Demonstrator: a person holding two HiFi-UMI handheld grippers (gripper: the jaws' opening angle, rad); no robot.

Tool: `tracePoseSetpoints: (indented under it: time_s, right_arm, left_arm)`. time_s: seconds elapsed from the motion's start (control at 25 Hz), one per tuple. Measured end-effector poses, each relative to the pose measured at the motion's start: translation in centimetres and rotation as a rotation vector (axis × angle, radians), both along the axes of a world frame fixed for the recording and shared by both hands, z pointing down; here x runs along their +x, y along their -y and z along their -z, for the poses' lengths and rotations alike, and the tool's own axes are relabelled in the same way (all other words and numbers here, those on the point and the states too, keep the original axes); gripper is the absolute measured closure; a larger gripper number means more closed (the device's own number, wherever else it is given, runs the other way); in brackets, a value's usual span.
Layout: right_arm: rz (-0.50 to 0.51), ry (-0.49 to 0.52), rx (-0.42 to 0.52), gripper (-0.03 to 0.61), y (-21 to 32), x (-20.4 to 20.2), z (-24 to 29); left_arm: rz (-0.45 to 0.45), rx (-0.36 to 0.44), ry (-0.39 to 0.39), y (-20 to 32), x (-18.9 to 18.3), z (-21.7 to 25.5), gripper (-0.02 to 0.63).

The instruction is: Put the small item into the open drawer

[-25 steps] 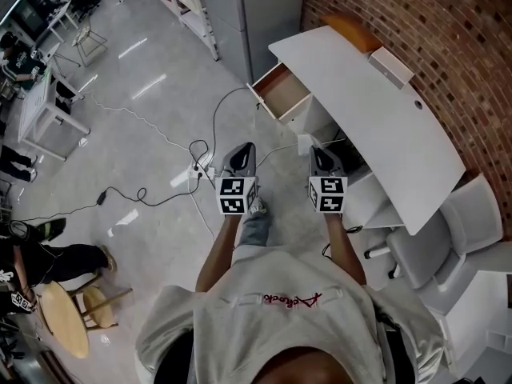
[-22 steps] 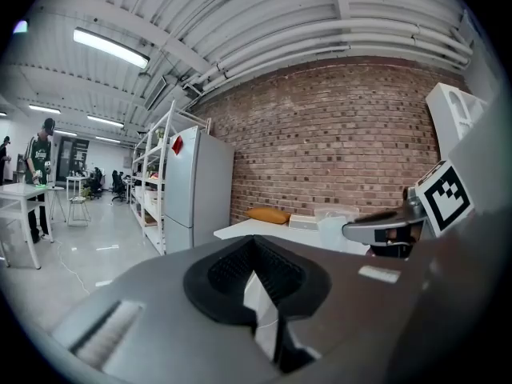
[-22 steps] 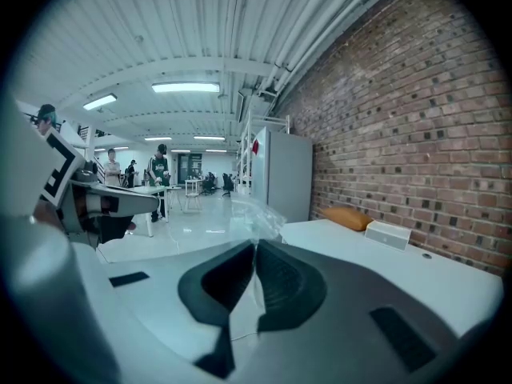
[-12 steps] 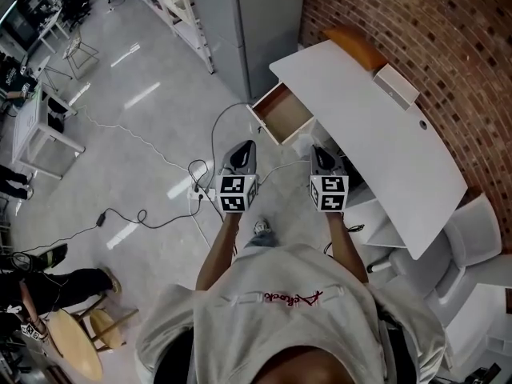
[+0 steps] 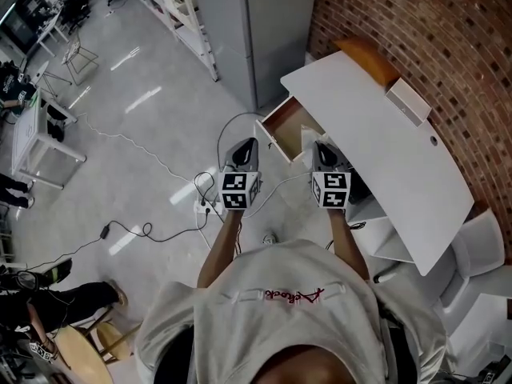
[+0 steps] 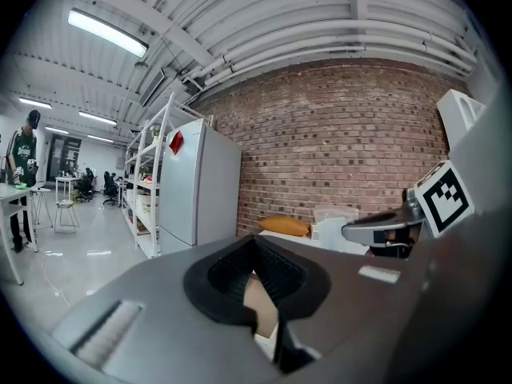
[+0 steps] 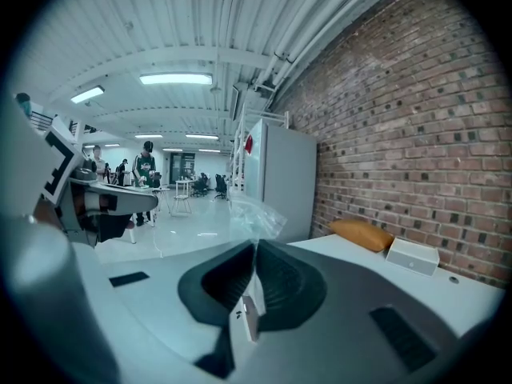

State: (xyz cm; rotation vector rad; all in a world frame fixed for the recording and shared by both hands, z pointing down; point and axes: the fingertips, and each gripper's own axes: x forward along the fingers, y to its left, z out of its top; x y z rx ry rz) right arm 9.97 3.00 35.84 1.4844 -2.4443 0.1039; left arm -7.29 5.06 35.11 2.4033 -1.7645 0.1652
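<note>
The open drawer (image 5: 286, 125), wood-lined and empty, juts from the left end of the white desk (image 5: 376, 146). My right gripper (image 5: 321, 145) sits just right of the drawer's near corner. It is shut on a clear plastic bag (image 7: 256, 213) with a small white piece (image 7: 247, 315) inside, and the bag sticks up past the jaws of the right gripper (image 7: 254, 250). My left gripper (image 5: 246, 144) hovers over the floor left of the drawer. In the left gripper view the left gripper (image 6: 258, 246) is shut with nothing in it.
An orange cushion (image 5: 370, 58) and a white box (image 5: 407, 102) lie on the desk by the brick wall. A grey cabinet (image 5: 252, 30) stands beyond the drawer, with shelving (image 5: 180, 6) beside it. Cables and a power strip (image 5: 205, 206) lie on the floor. A white chair (image 5: 480, 234) is at right.
The person has stepped toward the desk, so the open drawer now lies close in front of both grippers. Both grippers stay shut, and the bag stays in the right one.
</note>
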Motion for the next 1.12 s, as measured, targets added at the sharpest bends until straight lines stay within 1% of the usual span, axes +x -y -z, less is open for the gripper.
tracePoseSetpoints:
  time_s: [0.16, 0.4, 0.8, 1.12]
  right_arm:
    - [-0.009, 0.001, 0.000, 0.561, 1.9, -1.5, -0.1]
    - [-0.022, -0.001, -0.005, 0.561, 3.1, -2.5, -1.1]
    - [-0.058, -0.003, -0.034, 0.562, 2.6, -1.0, -2.4]
    - [-0.052, -0.006, -0.061, 0.562, 2.6, -0.3, -3.3]
  left_arm:
    - [-0.012, -0.007, 0.009, 2.1, -1.5, -0.4, 0.604]
    - [-0.026, -0.010, 0.011, 3.8, -2.6, -1.3, 0.604]
    - [-0.059, -0.019, -0.003, 4.2, -0.9, -1.8, 0.604]
    - [-0.069, -0.059, -0.001, 3.8, 0.2, -3.3, 0.604]
